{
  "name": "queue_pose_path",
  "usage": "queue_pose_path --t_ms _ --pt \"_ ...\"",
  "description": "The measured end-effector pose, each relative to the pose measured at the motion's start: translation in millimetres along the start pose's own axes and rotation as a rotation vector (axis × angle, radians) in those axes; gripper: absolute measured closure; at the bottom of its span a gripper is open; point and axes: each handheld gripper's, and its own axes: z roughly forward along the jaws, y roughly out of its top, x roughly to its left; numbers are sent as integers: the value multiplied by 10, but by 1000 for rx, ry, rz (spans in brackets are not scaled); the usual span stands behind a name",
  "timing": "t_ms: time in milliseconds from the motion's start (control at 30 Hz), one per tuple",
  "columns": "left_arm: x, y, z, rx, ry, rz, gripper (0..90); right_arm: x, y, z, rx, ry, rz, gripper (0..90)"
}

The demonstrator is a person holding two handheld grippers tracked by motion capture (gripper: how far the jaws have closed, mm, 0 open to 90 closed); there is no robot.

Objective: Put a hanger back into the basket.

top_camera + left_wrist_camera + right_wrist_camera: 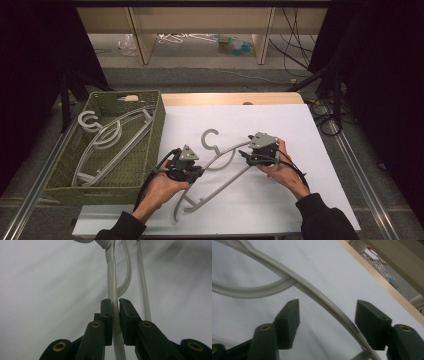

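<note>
We have the grey plastic clothes hanger point(220, 167) lying on the white sheet point(300, 130) in the middle of the table, its hook point(210, 137) pointing away from us. Our left gripper point(192, 170) is clamped tight on one arm of it — in the left gripper view the pads press the pale bar point(115, 315) from both sides. Our right gripper point(246, 155) stands at the other arm with its jaws partly open; in the right gripper view the curved bar point(329, 306) passes between the pads point(288, 320) without touching either.

The main risk, as we judge it, is the right side. The bar crosses the gap at a slant and sits nearer one pad, so closing now could catch only an edge and let the smooth plastic squirt out. With just the left grip holding, lifting could swing the long hanger around that one point — the far end might drag the sheet or strike the basket wall. The hook could also snag the hangers point(107, 137) already lying in the green woven basket point(155, 125) at our left.

The sheet covers a light wooden tabletop point(230, 98). Beyond it is a grey floor with low wooden shelving, cables and scattered hangers; dark curtains close both sides.
</note>
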Motion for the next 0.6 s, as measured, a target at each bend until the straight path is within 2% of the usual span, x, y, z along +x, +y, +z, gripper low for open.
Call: queue_pose_path --t_ms 100,133,233,267,333,367,400,433,467,500,533,567,600 --pt "-17 -11 -1 0 -8 4 812 39 10 54 2 -6 -49 443" --pt "-24 -17 -4 4 -2 8 812 41 15 57 -5 3 -63 478" --pt "-39 -30 1 12 -24 16 814 70 42 46 -32 34 -97 554" --pt "-33 -30 6 15 -30 26 816 77 44 49 -25 36 -141 569" --pt "-47 -35 23 5 -46 -7 828 98 32 59 -10 40 -182 595" --pt "-48 -28 18 -2 -59 -12 843 116 26 60 4 49 -204 609" --pt "-48 -26 22 -22 -85 -33 893 124 26 64 14 52 -219 616" --pt "-38 -15 18 -18 -82 -20 896 131 20 72 28 57 -249 631" --pt "-12 -20 37 -6 -65 -24 896 143 5 88 46 59 -270 640" --pt "25 -40 71 -7 -60 -51 895 145 -12 110 71 70 -275 647" --pt "57 -60 91 -4 -55 -55 894 155 -35 134 95 69 -282 663" --pt "60 -73 109 1 -48 -58 886 157 -52 151 114 57 -312 682" --pt "60 -78 123 17 -47 -29 863 146 -64 157 133 69 -332 695"
